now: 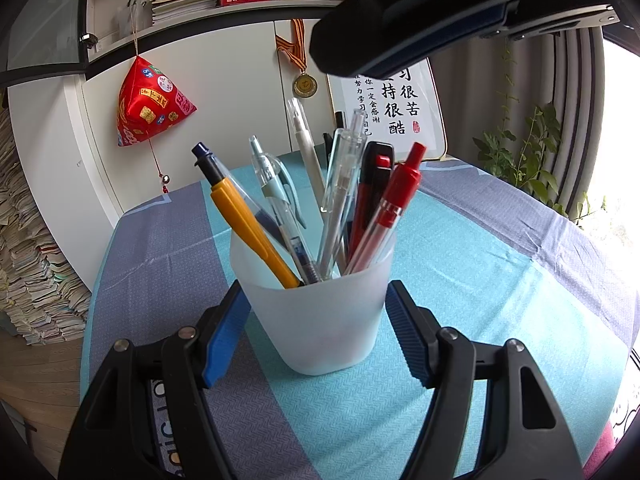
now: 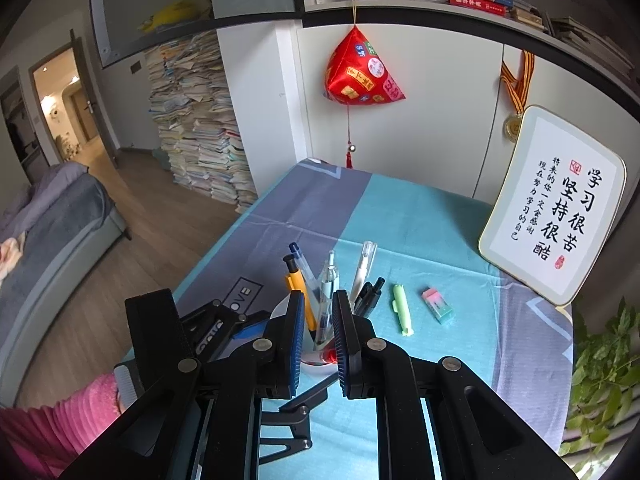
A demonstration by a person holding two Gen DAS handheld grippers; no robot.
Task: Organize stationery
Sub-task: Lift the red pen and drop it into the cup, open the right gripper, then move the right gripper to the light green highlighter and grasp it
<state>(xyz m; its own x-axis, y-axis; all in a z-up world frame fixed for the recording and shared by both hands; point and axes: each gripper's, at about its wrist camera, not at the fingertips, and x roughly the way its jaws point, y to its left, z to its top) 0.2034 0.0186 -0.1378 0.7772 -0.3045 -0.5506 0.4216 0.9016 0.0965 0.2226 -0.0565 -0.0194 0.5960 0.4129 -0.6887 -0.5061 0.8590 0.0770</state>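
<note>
A frosted white cup point(image 1: 320, 320) stands on the blue and grey tablecloth point(image 1: 480, 280), and my left gripper point(image 1: 316, 286) is shut on it, one blue pad pressed on each side. Several pens stand in it, among them an orange pen point(image 1: 248, 224), a clear pen point(image 1: 340, 192) and a red pen point(image 1: 400, 196). My right gripper point(image 2: 319, 294) hovers just above the cup point(image 2: 316, 366), pointing down at the pens. It is shut to a narrow gap with nothing pinched. A green highlighter point(image 2: 402, 310) and a pink-green eraser point(image 2: 438, 305) lie on the cloth right of the cup.
A framed calligraphy board point(image 2: 556, 208) leans at the table's far right, near a leafy plant point(image 2: 608, 368). A red pyramid ornament point(image 2: 362, 68) and a medal point(image 2: 514, 126) hang on the white cabinet behind. The table's left edge drops to a wooden floor with paper stacks point(image 2: 200, 132).
</note>
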